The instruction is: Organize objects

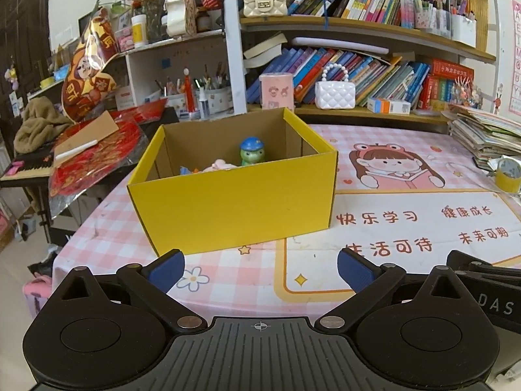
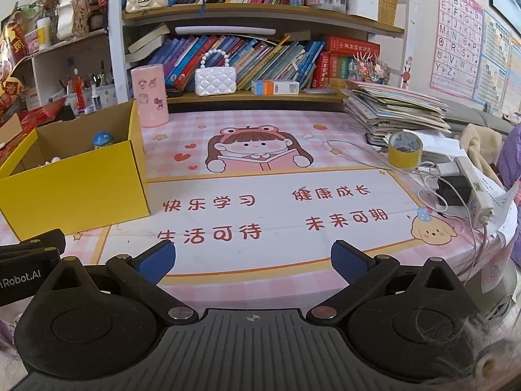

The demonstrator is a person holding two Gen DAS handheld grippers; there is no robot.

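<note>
Both grippers, left [image 1: 259, 268] and right [image 2: 252, 259], hang wide open and empty over the mat [image 2: 276, 254]. We see toys [image 1: 251, 152] already sitting in the yellow box [image 1: 234, 205] ahead-left. Sorting looks done, or we next find another loose piece.

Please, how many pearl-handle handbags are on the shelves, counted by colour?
Cream handbag, upper shelf: 1
White handbag, lower shelf: 1
Total: 2
</note>
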